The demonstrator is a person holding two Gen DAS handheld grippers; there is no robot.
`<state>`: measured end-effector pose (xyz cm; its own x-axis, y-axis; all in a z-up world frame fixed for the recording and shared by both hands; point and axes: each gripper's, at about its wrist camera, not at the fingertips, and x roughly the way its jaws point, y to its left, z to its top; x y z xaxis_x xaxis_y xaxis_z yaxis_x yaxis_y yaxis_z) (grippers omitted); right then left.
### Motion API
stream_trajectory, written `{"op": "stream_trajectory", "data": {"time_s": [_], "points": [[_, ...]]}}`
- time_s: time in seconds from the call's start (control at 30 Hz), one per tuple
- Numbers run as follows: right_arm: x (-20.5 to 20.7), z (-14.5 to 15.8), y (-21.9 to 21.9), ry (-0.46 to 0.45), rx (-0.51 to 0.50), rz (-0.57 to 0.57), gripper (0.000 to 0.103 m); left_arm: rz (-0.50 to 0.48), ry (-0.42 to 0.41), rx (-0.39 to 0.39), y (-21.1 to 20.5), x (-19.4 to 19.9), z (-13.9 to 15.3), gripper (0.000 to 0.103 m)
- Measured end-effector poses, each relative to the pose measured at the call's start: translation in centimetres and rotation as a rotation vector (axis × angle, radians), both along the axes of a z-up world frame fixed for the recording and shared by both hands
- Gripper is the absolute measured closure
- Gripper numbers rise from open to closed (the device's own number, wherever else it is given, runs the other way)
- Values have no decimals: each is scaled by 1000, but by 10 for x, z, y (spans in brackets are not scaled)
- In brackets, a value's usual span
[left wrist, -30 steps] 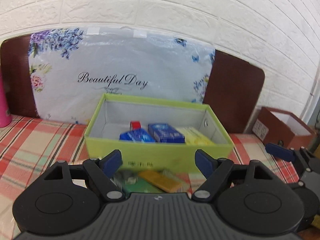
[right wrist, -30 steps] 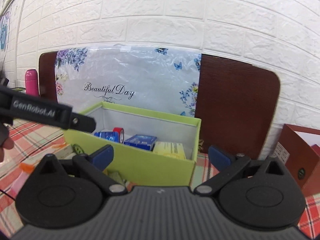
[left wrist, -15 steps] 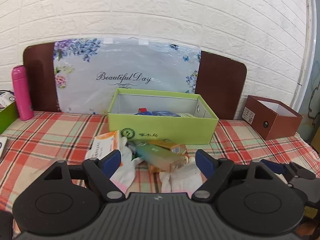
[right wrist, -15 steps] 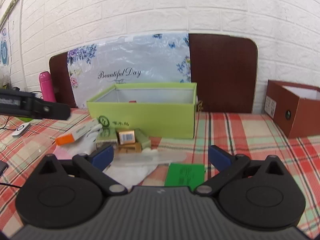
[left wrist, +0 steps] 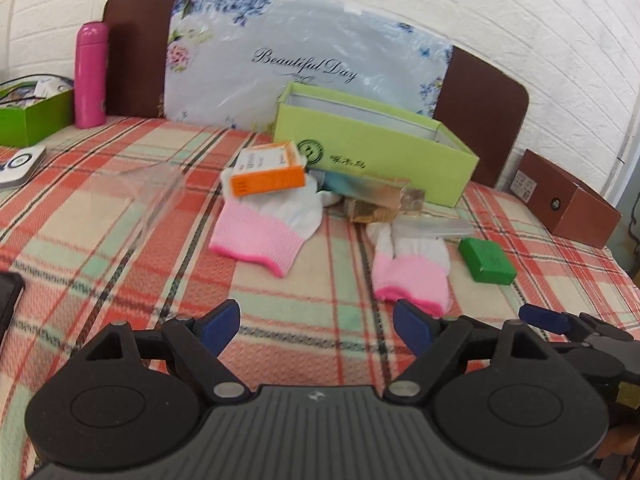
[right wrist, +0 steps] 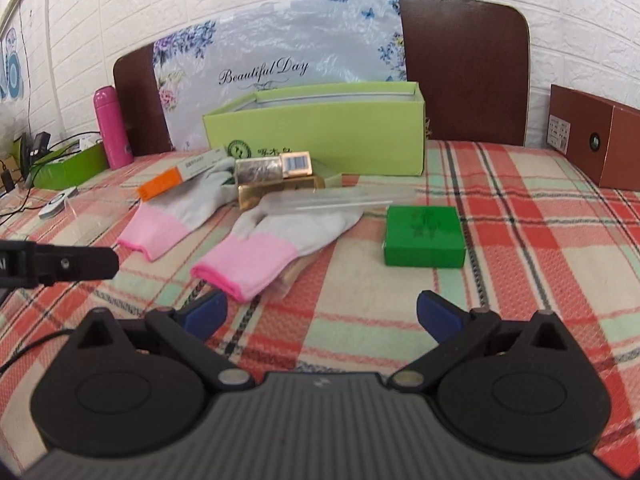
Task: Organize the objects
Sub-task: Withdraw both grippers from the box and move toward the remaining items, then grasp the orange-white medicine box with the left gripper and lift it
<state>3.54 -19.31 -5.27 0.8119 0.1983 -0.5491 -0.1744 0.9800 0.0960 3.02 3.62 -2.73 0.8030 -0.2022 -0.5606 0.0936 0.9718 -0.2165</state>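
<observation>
Both the left tongs [left wrist: 316, 326] and the right tongs [right wrist: 322, 312] hang wide and empty above a plaid-covered surface [right wrist: 500, 216]. Beyond them lie two pink-cuffed white gloves [right wrist: 276, 236], with a flat green box [right wrist: 424, 236] to their right. Farther back, small cartons [left wrist: 268, 168] cluster just before an open lime-green cardboard box [right wrist: 320, 128].

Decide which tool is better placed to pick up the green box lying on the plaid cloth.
Probably the right tool: open and empty, it faces the green box nearly head-on. From the left tool, also open, the box lies off to the right beyond a glove.
</observation>
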Motion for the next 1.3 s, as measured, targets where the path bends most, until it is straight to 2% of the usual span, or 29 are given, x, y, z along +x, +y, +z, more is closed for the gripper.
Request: {"op": "stream_trajectory", "data": {"time_s": [0.27,0.37,0.47,0.5,0.53,0.57,0.63,0.83,1.07,1.17,1.2,1.23,1.3], "points": [[12,5,43,-87,-92,107,0,7,-13,-10,8,-3,1,16],[20,2,56,-89,-121,139,8,21,-9,-11,11,-2,0,16],[28,-4,62,-60,-140,149,23,31,4,-20,12,2,-2,16],[29,-5,62,-48,-139,149,37,32,9,-24,12,3,-3,16],[29,-6,60,-49,-135,139,58,33,12,-28,12,4,-3,16],[28,-5,57,-58,-123,129,66,34,15,-32,12,6,-4,16],[24,-1,51,-74,-104,117,94,33,18,-30,11,9,-5,16],[2,10,20,-109,-30,97,99,57,-11,6,9,31,-1,16],[-13,17,-13,-94,27,45,99,154,-74,43,8,88,17,16],[-12,15,-18,-84,72,31,85,185,-66,65,9,115,20,16],[-11,14,-16,-79,75,30,66,191,-57,65,10,123,20,16],[-10,14,-13,-80,68,32,53,189,-48,63,11,129,19,16],[-7,12,-3,-83,36,58,52,180,-24,65,13,142,15,16]]}}
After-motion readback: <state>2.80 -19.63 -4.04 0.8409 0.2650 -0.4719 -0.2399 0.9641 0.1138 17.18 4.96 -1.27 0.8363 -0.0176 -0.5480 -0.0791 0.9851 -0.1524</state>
